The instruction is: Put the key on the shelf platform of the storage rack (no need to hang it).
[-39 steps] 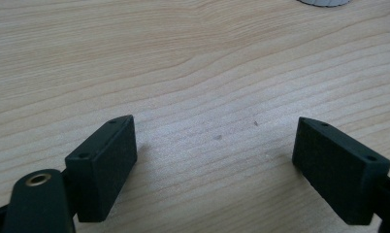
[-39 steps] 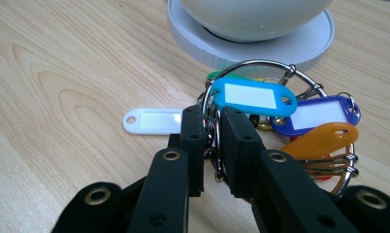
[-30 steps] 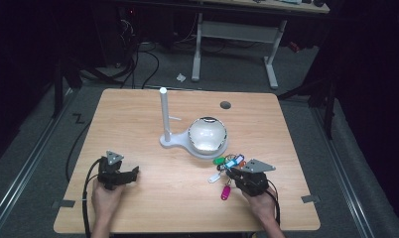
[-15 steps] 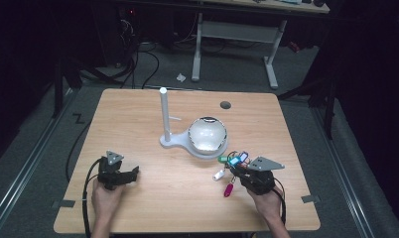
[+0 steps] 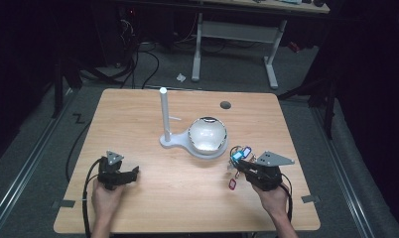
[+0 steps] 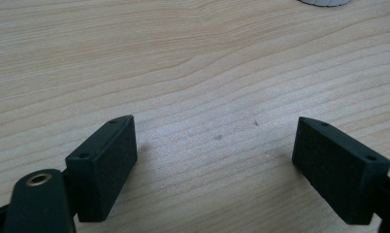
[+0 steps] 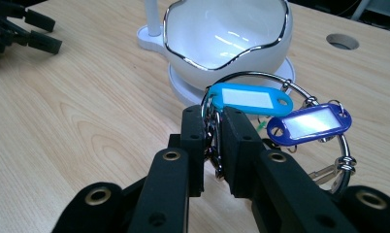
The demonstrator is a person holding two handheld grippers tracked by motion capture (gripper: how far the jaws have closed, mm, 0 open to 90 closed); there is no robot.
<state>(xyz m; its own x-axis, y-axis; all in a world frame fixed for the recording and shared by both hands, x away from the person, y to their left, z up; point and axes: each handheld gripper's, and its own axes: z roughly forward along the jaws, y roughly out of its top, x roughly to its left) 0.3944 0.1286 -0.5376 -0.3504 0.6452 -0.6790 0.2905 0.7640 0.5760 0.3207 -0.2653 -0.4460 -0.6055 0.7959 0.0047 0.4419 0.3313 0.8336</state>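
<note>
Since a second ago our right tongs (image 7: pixel 212 145) have lifted the key ring (image 7: pixel 300 102) clear of the counter (image 5: pixel 138 124) — jaws clamped on its chain, tags dangling just ahead, the white bowl (image 7: pixel 227 34) beyond. Our left tongs (image 6: pixel 215 160) sit open and empty. We judge the bowl is next.

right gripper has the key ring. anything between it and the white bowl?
Nothing visible. The right gripper is shut on the key ring, which hangs just short of the white bowl on its stand base. Only bare table lies between. The tags reach toward the bowl's near rim, and the left gripper sits far off.
</note>
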